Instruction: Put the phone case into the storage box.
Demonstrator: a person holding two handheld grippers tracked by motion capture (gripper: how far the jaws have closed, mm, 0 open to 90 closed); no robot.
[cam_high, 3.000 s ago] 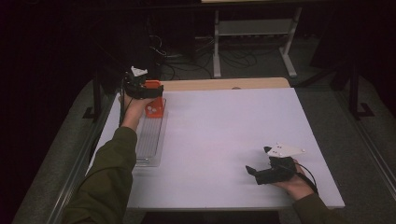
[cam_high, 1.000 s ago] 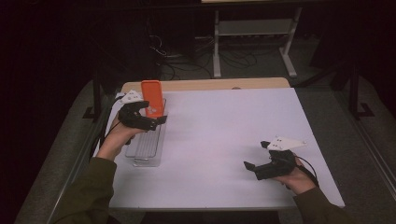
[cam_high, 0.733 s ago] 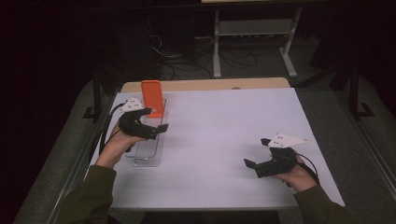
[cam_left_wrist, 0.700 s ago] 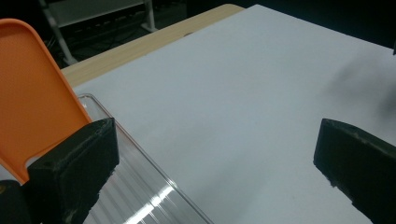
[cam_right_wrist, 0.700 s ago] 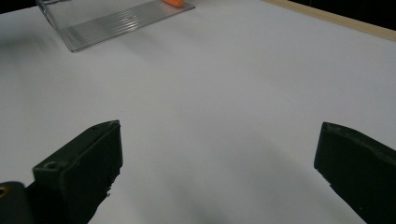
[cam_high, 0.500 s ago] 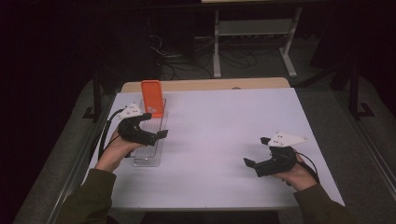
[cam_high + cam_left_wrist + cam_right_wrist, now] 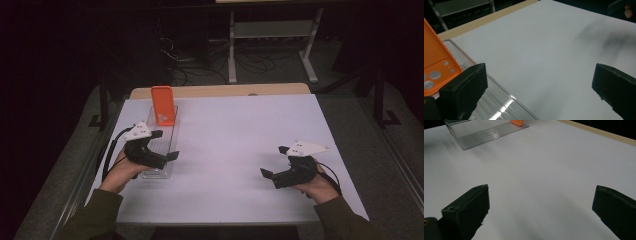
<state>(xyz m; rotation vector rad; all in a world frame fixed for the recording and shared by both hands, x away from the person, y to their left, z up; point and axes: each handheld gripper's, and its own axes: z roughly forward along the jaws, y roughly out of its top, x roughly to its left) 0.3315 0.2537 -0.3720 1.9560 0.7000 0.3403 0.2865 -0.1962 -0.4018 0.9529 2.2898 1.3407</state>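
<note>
Orange plastic phone case (image 7: 163, 105) stands propped upright at the far end of the clear ribbed plastic tray (image 7: 159, 150), on the left side of the white counter (image 7: 240, 140) in the high view. Left gripper (image 7: 162, 155) hovers over the tray's near half, jaws wide, empty. Right gripper (image 7: 270, 175) hangs low over the counter well apart at the right, jaws wide, empty. Risk: case leans with little support, so a bump on the tray from the left hand could tip it flat or off the rim.

Left gripper view: jaws wide apart, nothing between them. Case (image 7: 435, 67) sits just beside the left jaw, camera cut-outs visible; tray rim (image 7: 499, 87) runs below. A sweep sideways would likely clip the case.

Right gripper view: jaws wide, bare counter (image 7: 544, 170) between them; tray (image 7: 486, 131) and the case's lower corner (image 7: 517, 122) far off.

No brand, label or writing readable anywhere.
</note>
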